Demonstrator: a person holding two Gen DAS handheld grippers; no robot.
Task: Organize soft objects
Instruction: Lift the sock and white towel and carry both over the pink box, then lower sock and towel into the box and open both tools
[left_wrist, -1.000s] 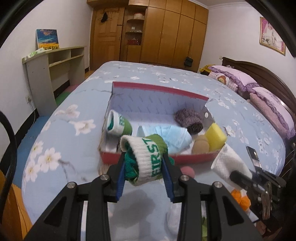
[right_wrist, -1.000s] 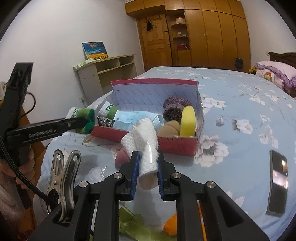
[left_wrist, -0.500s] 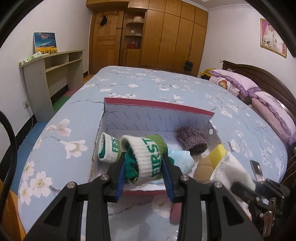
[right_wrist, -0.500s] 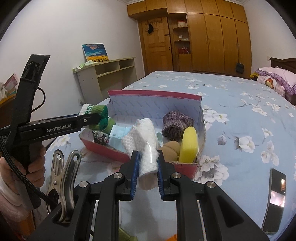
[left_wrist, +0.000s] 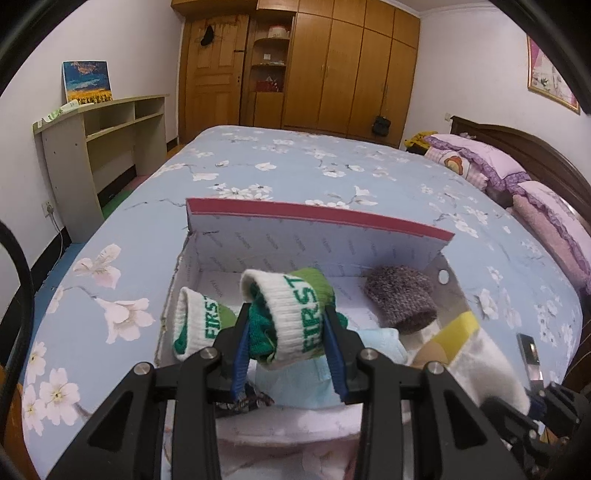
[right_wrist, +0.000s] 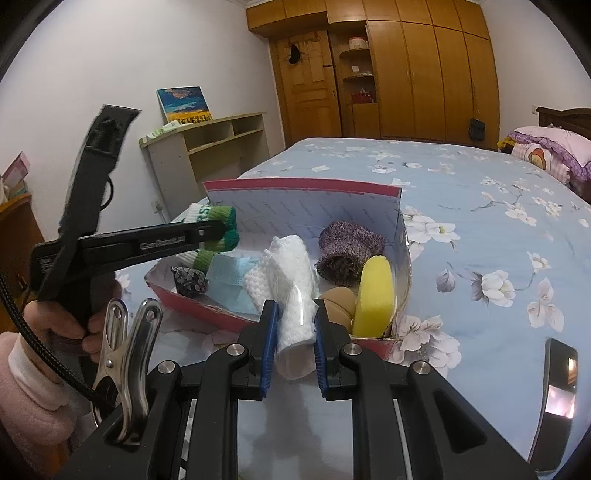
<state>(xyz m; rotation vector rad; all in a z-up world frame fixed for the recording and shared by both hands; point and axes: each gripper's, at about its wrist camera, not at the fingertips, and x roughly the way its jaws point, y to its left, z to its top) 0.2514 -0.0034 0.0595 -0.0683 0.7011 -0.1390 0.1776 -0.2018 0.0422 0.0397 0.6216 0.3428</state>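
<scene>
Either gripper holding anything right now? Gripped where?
Left gripper: rolled green-and-white FIRST sock, clamped across the roll, over its white cuff band. Right gripper: white knit cloth, pinched at its near lower end.

Fluffy pink sleeve (right_wrist: 26, 417), white cuff.
</scene>
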